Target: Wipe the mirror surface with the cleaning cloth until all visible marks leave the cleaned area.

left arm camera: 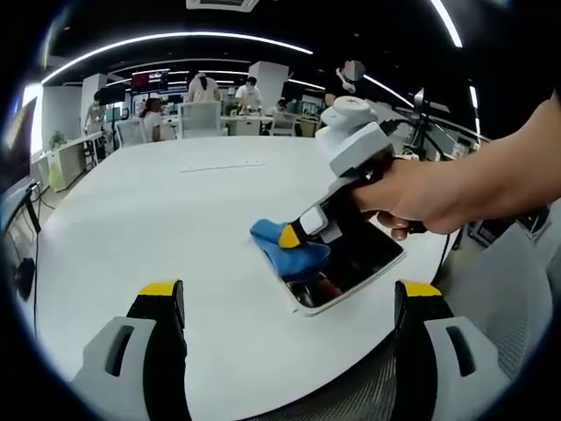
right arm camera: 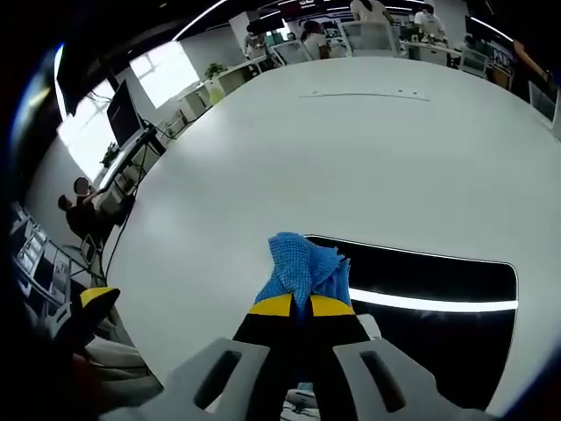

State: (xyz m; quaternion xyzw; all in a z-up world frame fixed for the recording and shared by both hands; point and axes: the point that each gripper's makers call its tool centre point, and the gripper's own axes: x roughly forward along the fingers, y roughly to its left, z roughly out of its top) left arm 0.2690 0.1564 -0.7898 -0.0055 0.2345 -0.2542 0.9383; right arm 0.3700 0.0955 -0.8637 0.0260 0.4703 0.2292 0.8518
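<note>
In the right gripper view, the right hand-held gripper [right arm camera: 301, 307] has its yellow-tipped jaws pressed together on a bunched blue cleaning cloth [right arm camera: 301, 267], which sticks out ahead of the tips. The cloth sits right at the near left corner of the mirror [right arm camera: 438, 329], a dark rectangular panel with a pale rim lying flat on the white counter [right arm camera: 351, 158]. From this gripper the mirror's long axis runs off to the right across the view, so nearly all the glass lies to the right of the cloth and a little ahead of it. A bright streak, which looks like a ceiling light reflected, crosses the glass along that same axis; I cannot tell from here which marks, if any, remain on it.

In the left gripper view, the left hand-held gripper [left arm camera: 289, 303] is spread wide with nothing between its jaws, hanging back at the near edge of the counter. The mirror [left arm camera: 364, 263] lies ahead and to the right of it, near the counter's edge, with the right hand-held gripper [left arm camera: 302, 230], held in a hand [left arm camera: 421, 197], bearing the cloth [left arm camera: 289, 250] down on the mirror's left end.

My judgement is that the coming stroke should drag the cloth rightward along the mirror's length, and that the right gripper, already on the glass, is the one to do it.

Beyond, the far side of the counter is bare, with office desks and seated people behind it.
</note>
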